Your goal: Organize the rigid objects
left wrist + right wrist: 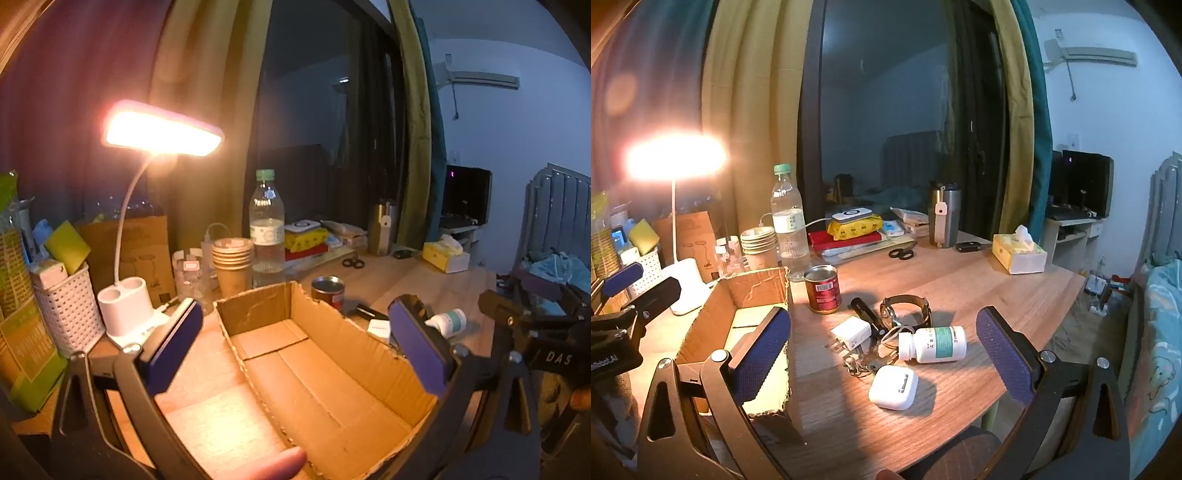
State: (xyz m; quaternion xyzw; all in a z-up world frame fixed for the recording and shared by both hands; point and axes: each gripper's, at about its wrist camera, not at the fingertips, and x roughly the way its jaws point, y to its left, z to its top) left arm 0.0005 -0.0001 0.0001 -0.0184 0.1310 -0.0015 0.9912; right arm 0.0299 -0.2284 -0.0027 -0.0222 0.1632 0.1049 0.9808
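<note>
A lit lamp (677, 158) is glowing at the left of a wooden desk (960, 280), and beside it the left hand-held gripper (295, 341) is hovering with jaws wide and nothing in them over an open, empty box (314, 373). Right of the box, a red can (822, 289), charger (851, 335), watch (907, 308), keys (858, 363), lying pill bottle (932, 344) and white case (894, 386) are sitting clustered together, with the right hand-held gripper (882, 354) hanging above them, also wide and holding nothing.

Empty cardboard box (738, 295) (flaps torn) beside, probably, small clutter (886, 339).
</note>
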